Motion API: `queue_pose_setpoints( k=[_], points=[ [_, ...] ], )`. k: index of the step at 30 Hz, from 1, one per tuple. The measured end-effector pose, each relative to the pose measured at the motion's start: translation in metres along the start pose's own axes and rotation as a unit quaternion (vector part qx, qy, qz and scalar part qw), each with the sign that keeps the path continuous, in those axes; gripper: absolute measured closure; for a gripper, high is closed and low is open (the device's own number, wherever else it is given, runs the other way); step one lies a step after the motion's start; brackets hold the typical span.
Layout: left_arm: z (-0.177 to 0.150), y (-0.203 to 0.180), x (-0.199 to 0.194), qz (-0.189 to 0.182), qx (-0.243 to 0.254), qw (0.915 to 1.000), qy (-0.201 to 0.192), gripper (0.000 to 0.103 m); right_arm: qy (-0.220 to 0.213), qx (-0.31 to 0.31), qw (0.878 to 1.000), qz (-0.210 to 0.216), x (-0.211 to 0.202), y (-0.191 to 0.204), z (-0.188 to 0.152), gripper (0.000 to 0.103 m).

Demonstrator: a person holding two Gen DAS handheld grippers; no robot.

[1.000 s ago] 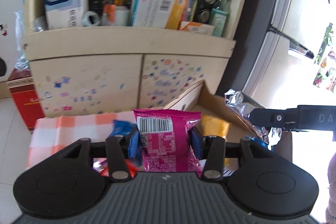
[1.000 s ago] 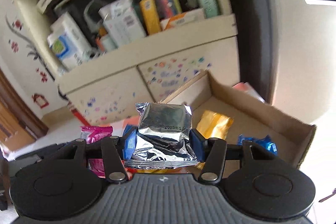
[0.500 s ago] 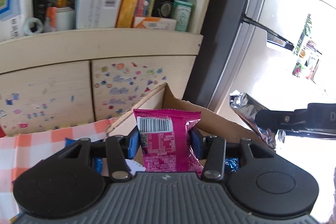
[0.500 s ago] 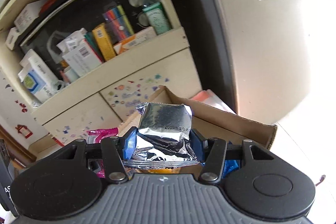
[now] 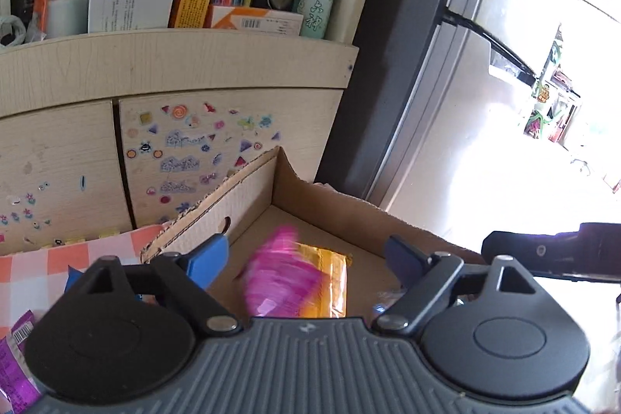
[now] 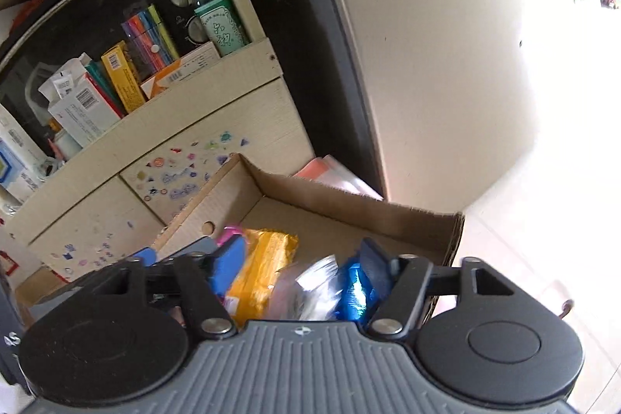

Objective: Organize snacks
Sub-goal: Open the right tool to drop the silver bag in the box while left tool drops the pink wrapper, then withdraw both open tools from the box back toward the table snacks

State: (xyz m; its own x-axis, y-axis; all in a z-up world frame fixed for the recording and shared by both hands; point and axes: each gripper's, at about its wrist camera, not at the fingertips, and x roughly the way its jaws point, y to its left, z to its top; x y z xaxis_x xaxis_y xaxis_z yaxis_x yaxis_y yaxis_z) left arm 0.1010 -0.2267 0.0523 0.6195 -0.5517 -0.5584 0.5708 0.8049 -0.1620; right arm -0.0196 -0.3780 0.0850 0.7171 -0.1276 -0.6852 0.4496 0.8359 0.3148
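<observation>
My left gripper (image 5: 306, 255) is open above the cardboard box (image 5: 248, 208). The pink snack packet (image 5: 279, 278), blurred, is free of the fingers and lies over a yellow packet (image 5: 330, 282) in the box. My right gripper (image 6: 304, 262) is open over the same box (image 6: 349, 204). The silver foil packet (image 6: 310, 286), blurred, is between and below the fingers, beside a yellow packet (image 6: 264, 266) and a blue packet (image 6: 355, 293). The right gripper's body (image 5: 551, 255) shows at the right edge of the left wrist view.
A sticker-covered cabinet (image 5: 174, 127) stands behind the box, its shelf crowded with boxes and a green bottle (image 5: 316, 2). A refrigerator (image 6: 427, 64) is at the right. An orange checked cloth (image 5: 58, 266) with more snacks, including a purple packet (image 5: 15, 348), lies at the left.
Both grippers have opened. The pink packet has dropped from the left gripper and the silver packet from the right, both into the box. Both views have moved closer over the box.
</observation>
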Motion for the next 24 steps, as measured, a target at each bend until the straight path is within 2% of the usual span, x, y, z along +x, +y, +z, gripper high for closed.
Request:
queue_pose_setpoints(
  k=[3,8,14,19,24],
  points=[
    [0.004,0.002,-0.003,0.019,0.002,0.9997,0.013,0.011,0.001,-0.006,1.0,0.012,0.0,0.002,0.0,0.018],
    [0.004,0.01,-0.014,0.045,0.012,0.9987,0.021,0.011,-0.007,-0.034,0.999,0.011,-0.002,0.012,-0.004,0.012],
    [0.003,0.028,-0.041,0.072,0.017,0.9971,0.017,0.007,-0.026,-0.069,0.997,0.027,-0.004,0.026,-0.01,0.001],
    [0.002,0.052,-0.066,0.084,-0.001,0.9964,0.012,0.005,-0.028,-0.134,0.99,0.043,-0.005,0.049,-0.017,0.0],
    [-0.005,0.074,-0.088,0.102,-0.011,0.9946,0.013,0.005,-0.009,-0.174,0.983,0.065,-0.001,0.066,-0.028,0.0]
  ],
)
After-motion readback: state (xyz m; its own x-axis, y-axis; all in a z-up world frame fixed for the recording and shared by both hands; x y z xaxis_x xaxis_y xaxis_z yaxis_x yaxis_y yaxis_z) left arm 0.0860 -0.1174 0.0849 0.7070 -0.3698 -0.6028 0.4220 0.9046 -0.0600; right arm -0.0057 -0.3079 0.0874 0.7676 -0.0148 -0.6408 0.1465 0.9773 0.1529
